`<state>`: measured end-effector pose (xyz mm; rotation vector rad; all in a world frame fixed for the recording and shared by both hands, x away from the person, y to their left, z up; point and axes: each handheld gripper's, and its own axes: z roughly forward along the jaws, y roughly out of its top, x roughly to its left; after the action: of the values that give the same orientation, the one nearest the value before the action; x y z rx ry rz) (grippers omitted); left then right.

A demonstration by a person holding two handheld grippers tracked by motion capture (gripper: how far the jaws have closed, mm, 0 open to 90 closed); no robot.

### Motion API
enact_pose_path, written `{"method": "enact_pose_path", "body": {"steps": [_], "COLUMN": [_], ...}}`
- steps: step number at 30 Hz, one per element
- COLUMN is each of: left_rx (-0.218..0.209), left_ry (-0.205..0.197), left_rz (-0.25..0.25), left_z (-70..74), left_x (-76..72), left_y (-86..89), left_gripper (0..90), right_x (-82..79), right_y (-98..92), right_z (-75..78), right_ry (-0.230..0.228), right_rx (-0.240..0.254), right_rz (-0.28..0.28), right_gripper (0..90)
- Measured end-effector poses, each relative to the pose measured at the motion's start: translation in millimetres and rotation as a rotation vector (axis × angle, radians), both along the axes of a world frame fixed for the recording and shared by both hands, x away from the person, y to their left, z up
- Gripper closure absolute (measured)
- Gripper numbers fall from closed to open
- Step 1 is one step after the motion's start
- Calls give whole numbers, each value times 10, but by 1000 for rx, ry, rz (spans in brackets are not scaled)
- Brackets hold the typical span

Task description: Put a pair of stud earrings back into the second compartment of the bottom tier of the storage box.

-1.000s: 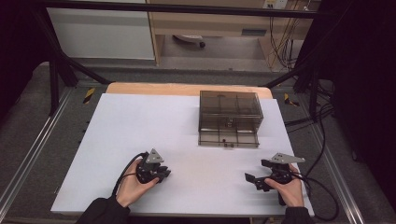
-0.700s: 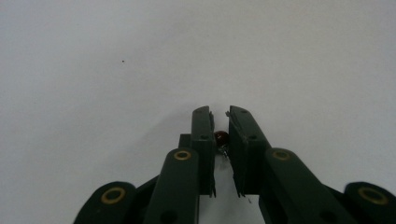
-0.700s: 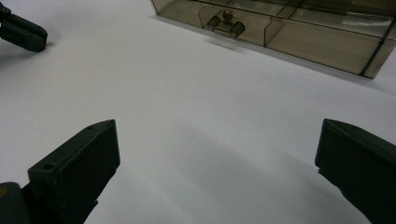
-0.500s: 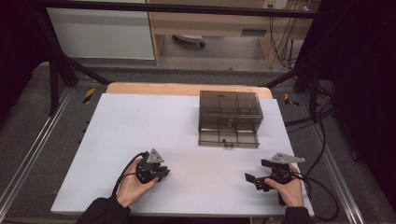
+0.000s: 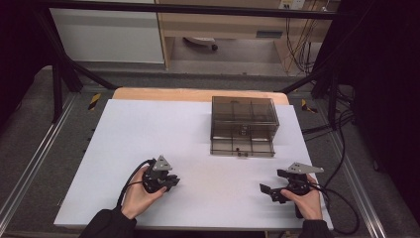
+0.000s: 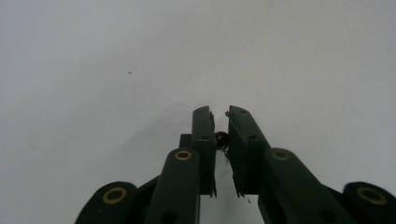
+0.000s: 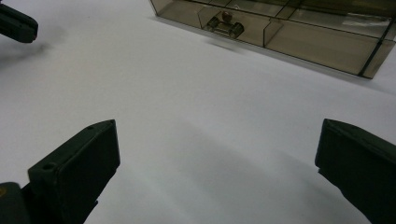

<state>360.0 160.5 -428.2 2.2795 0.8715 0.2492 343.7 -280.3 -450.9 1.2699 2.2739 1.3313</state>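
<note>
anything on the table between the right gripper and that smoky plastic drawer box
Nothing: bare white table between the right hand-held gripper and the drawer box, in the right gripper view.

Dark sleeves are worn on both forearms, seen at the bottom edge of the high view. Each black gripper, left gripper [image 5: 171,181] and right gripper [image 5: 267,191], is topped by a grey three-cornered plate and trailed by a black cable. Brass-coloured rivets are seen on the black jaw links, bottom of the left gripper view.
</note>
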Motion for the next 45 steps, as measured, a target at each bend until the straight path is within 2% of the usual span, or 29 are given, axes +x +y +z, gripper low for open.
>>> {"method": "enact_pose_path", "body": {"steps": [7,18,30,45], "left_rx": [-12,-22,-42,-40], "left_ry": [-4,-4,-7,-17], "left_rz": [-12,-37,-54,-85], "left_z": [85,165,256,360], "left_x": [31,138,315,512], "left_y": [-57,-249,-547,-935], "left_gripper": [807,808,809,809], "right_x": [-1,0,0,-2], "right_y": [0,-1,-3,-3], "right_z": [1,2,3,3], "right_ry": [1,1,0,1], "right_rx": [1,1,1,1], "right_rz": [-3,-4,-4,-4], "right_gripper": [6,6,6,6]}}
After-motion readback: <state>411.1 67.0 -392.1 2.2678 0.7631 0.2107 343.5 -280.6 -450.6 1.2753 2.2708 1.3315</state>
